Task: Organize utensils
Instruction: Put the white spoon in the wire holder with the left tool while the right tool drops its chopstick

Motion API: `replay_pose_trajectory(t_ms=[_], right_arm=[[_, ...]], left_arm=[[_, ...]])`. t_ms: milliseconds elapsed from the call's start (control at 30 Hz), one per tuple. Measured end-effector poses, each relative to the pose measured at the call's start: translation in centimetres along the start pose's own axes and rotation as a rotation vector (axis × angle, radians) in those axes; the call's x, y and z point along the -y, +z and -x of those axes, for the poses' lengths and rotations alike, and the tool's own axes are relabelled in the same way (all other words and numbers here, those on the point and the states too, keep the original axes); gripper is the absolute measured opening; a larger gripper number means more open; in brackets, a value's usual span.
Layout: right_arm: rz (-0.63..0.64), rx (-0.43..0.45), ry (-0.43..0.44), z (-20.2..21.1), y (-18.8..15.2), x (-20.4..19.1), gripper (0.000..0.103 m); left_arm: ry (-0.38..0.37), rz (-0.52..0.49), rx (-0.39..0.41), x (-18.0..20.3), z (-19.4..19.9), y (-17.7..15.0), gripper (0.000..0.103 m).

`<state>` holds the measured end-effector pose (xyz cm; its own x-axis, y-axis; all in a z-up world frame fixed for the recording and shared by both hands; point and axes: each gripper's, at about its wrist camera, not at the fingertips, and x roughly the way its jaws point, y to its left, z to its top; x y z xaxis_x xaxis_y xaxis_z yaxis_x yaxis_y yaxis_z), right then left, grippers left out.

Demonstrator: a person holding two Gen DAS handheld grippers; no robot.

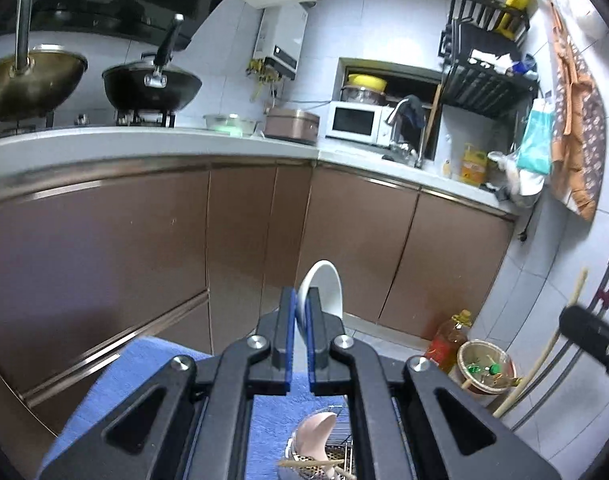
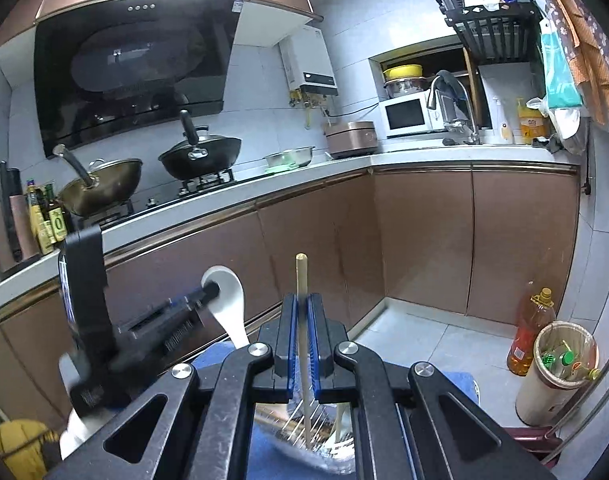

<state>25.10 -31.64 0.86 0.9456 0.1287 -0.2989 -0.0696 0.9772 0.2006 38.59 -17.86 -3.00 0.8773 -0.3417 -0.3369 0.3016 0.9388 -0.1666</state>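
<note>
Through my left wrist view my left gripper [image 1: 300, 312] has its jaws clenched on a white ceramic spoon [image 1: 322, 288] lifted above the blue cloth [image 1: 152, 364], and through my right, my right gripper [image 2: 302, 312] clamps a pale wooden chopstick [image 2: 301, 276] upright, so I judge both are mid-carry and next need lowering into a holder.

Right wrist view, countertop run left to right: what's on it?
Oil bottles → brass-coloured wok → black wok → steel basin → rice cooker → microwave → faucet → yellow bottle.

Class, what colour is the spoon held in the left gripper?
White. The spoon shows best in the right wrist view, clamped by the left gripper.
</note>
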Motion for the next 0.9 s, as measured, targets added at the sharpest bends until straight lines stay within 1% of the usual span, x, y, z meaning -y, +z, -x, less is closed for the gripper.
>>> replay_pose_trajectory(t_ms=[67,200,300,467,667,767,900], right_arm=[[0.002,0.002,-0.014,-1.0,-0.7,0.3,0.006],[0.0,0.001,-0.028,-2.1,-2.1,0.7,0.006],[-0.023,0.004,-0.025,-2.1,-2.2,1.3,0.006],[-0.023,0.051,-0.001,-0.6,-0.7,0.9,0.006],[-0.006,0.097,0.004,-0.2,1.0,0.2,0.006],[0.008,0.11,-0.016,-0.6,0.9,0.0,0.006],[0.008,0.088,-0.04,-1.9,-0.5,0.4,0.006]], left_arm=[[0.011,-0.009,-0.003,0.7,-0.9,-1.5,0.004],[0.045,-0.061,-0.003,1.8,-2.2,-3.9,0.004],[0.04,-0.055,-0.023,1.6,-2.6,-4.9,0.004],[0.038,-0.043,-0.018,1.4,-2.6,-4.7,0.004],[0.034,-0.031,-0.022,1.1,-2.4,-4.7,0.004],[0.033,-0.033,-0.023,1.2,-2.6,-4.8,0.004],[0.037,-0.04,-0.029,1.2,-2.8,-5.3,0.004]])
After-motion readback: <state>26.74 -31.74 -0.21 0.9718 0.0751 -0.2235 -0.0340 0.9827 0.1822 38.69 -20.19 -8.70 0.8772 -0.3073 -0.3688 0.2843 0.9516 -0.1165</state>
